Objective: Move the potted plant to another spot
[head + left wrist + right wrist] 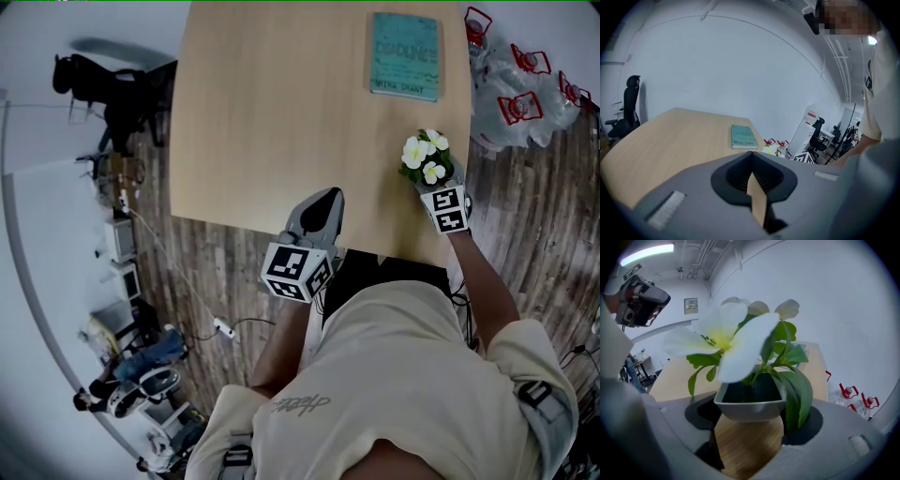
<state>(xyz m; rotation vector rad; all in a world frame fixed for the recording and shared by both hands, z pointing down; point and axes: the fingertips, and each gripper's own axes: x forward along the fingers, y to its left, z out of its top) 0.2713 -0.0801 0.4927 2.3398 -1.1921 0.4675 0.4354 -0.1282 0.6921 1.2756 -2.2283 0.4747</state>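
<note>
The potted plant [427, 157], white flowers and green leaves in a small grey pot [750, 408], stands near the right front corner of the wooden table [262, 122]. My right gripper [433, 180] reaches it from the near side. In the right gripper view the pot fills the gap between the two jaws of the right gripper [751, 420], and its sides meet them; the pot rests on the table. My left gripper [323, 204] hovers over the table's front edge, left of the plant. In its own view the left gripper [753, 180] is shut and empty.
A teal book [405, 54] lies at the far right of the table. Several clear plastic bottles with red caps [520, 89] are heaped off the table's right side. A black office chair [103, 84] stands at the far left, over a wooden floor with cables.
</note>
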